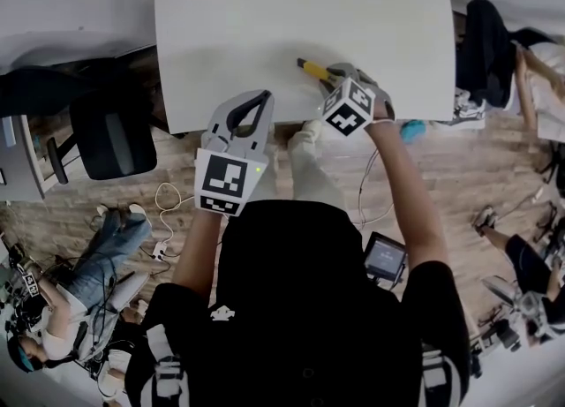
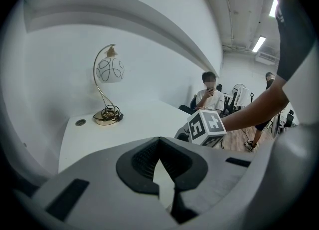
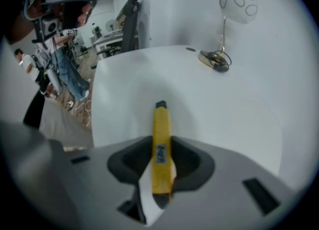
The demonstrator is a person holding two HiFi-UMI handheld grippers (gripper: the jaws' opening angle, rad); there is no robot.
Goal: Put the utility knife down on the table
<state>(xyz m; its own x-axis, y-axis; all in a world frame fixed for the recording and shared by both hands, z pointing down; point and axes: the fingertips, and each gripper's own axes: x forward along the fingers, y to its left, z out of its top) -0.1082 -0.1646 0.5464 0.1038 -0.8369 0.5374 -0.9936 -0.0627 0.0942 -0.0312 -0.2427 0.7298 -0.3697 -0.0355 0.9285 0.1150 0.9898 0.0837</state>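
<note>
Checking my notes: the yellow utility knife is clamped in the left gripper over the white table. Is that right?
No. The yellow utility knife is clamped in the right gripper, not the left, over the white table; the right gripper view shows it between those jaws.

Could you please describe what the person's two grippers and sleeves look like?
Both the left gripper and right gripper are grey with black ridged jaw pads, each carrying a white cube of black square markers. The person wears black short sleeves.
</note>
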